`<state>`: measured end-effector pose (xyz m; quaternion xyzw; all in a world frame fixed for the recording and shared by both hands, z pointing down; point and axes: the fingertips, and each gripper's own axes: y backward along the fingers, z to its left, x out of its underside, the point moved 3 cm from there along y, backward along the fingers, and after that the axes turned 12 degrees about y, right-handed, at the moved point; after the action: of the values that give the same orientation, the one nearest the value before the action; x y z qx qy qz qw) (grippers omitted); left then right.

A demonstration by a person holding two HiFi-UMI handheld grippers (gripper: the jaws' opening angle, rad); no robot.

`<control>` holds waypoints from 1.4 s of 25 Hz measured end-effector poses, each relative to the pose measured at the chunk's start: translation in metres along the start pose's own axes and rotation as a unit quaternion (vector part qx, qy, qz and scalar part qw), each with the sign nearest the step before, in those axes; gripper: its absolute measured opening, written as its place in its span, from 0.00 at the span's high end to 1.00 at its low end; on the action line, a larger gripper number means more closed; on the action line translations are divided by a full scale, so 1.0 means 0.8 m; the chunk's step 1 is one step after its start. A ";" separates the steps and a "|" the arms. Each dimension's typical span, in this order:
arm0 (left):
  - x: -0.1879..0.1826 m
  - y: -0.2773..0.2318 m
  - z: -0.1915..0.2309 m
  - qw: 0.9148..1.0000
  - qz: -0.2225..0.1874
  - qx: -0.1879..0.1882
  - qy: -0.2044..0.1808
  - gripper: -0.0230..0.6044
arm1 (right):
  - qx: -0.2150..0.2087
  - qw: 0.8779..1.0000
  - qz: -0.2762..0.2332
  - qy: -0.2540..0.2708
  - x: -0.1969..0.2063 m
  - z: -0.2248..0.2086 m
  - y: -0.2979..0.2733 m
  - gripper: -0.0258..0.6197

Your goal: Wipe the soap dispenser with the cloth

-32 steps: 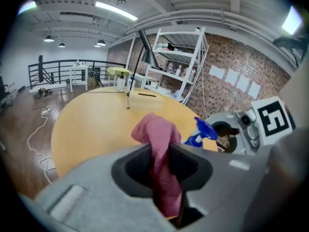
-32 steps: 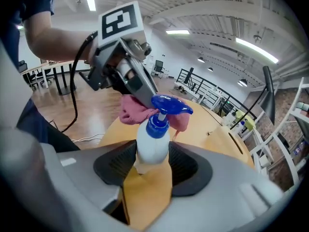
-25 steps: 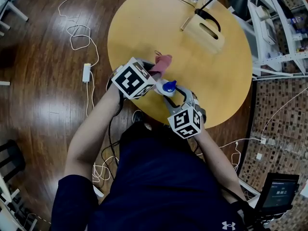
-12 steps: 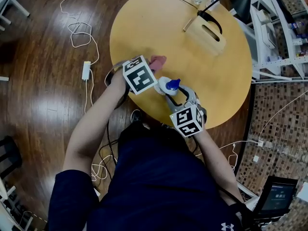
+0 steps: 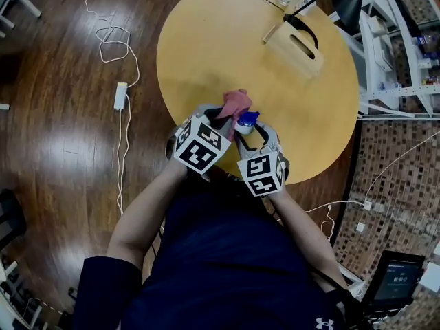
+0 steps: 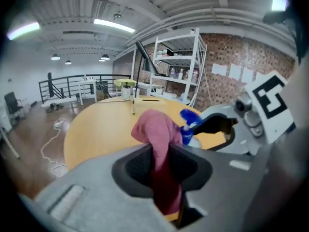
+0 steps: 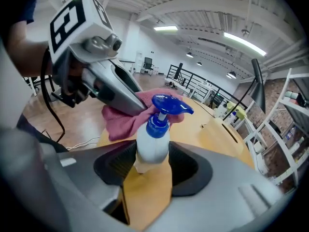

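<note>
Since 1 second ago the left gripper (image 6: pixel 161 170), clamped tight on the soft, crumpled pink cloth (image 6: pixel 155 128), has swung in against the dispenser's pump to wipe it. Steadying it upright, the right gripper (image 7: pixel 151 170) clasps the smooth white plastic soap dispenser (image 7: pixel 153 141) with its blue pump, over the round wooden table (image 5: pixel 206 40).
</note>
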<state>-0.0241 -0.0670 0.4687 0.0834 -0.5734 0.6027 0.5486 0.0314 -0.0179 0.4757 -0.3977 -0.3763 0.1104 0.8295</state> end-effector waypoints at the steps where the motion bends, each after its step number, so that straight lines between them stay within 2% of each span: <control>1: 0.002 -0.001 0.016 1.000 0.004 -0.020 -0.001 0.82 | 0.002 1.000 0.002 -0.001 0.000 0.001 0.000 0.63; 3: 0.000 0.007 0.038 0.999 -0.001 -0.033 0.015 0.82 | 0.006 1.000 0.008 -0.010 0.001 0.002 0.000 0.62; 5: -0.011 0.024 0.038 0.999 -0.022 -0.020 0.036 0.82 | 0.009 1.000 0.012 -0.028 0.001 0.001 0.000 0.62; 8: -0.015 0.037 0.002 0.996 -0.046 0.017 0.069 0.82 | 0.013 0.999 0.018 -0.048 0.001 -0.001 0.001 0.62; 10: -0.007 0.029 -0.023 0.995 -0.057 0.028 0.072 0.82 | 0.015 0.998 0.022 -0.054 0.001 0.000 0.001 0.62; 13: 0.007 0.011 -0.034 0.995 -0.066 0.014 0.071 0.82 | 0.017 0.998 0.024 -0.053 0.001 0.002 0.001 0.62; 19: 0.003 0.001 0.009 0.994 -0.073 -0.027 0.079 0.82 | 0.014 0.999 0.024 -0.032 -0.002 0.010 0.006 0.63; 22: 0.008 -0.001 0.022 0.993 -0.057 -0.028 0.101 0.82 | -0.011 0.999 0.008 -0.037 0.000 0.015 0.010 0.63; 25: 0.013 0.007 0.032 0.989 -0.057 -0.027 0.131 0.82 | -0.036 0.996 -0.026 -0.075 0.005 0.017 0.023 0.64; 28: 0.001 0.030 0.030 0.986 -0.074 0.006 0.148 0.82 | -0.044 0.994 -0.063 -0.082 0.006 0.009 0.038 0.64; 30: -0.004 0.037 0.008 0.989 -0.061 0.048 0.128 0.82 | -0.060 0.991 -0.086 -0.088 0.008 0.001 0.044 0.64; 32: 0.000 0.037 -0.013 0.991 -0.041 0.079 0.104 0.82 | -0.080 0.984 -0.115 -0.114 0.008 -0.008 0.042 0.64; 35: 0.008 0.025 -0.021 0.990 -0.029 0.087 0.104 0.82 | -0.114 0.968 -0.157 -0.160 0.002 -0.017 0.027 0.64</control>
<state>-0.0325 -0.0451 0.4556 0.0843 -0.4561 0.6394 0.6132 0.0448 -0.0107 0.4547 -0.4030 -0.5722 -0.0025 0.7143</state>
